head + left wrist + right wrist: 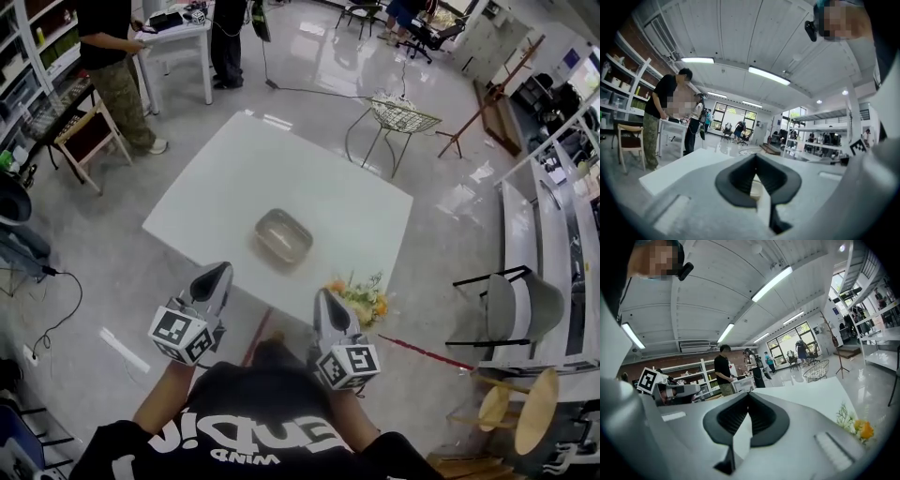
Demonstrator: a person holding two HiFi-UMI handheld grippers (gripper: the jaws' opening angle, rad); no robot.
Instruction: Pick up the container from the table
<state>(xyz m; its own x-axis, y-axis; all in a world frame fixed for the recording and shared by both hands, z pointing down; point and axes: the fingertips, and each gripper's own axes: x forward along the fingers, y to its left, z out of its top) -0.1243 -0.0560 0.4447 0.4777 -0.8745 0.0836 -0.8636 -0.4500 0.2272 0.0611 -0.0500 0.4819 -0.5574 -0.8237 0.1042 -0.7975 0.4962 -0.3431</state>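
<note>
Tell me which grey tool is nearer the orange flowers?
The right grey tool, beside the small bunch of orange flowers; the left tool is farther off.

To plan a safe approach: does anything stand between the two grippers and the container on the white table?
Nothing visible does. Only bare white table shows between the container and the left gripper or right gripper. The flowers at the table's near edge sit just right of the right gripper, not across its path.
</note>
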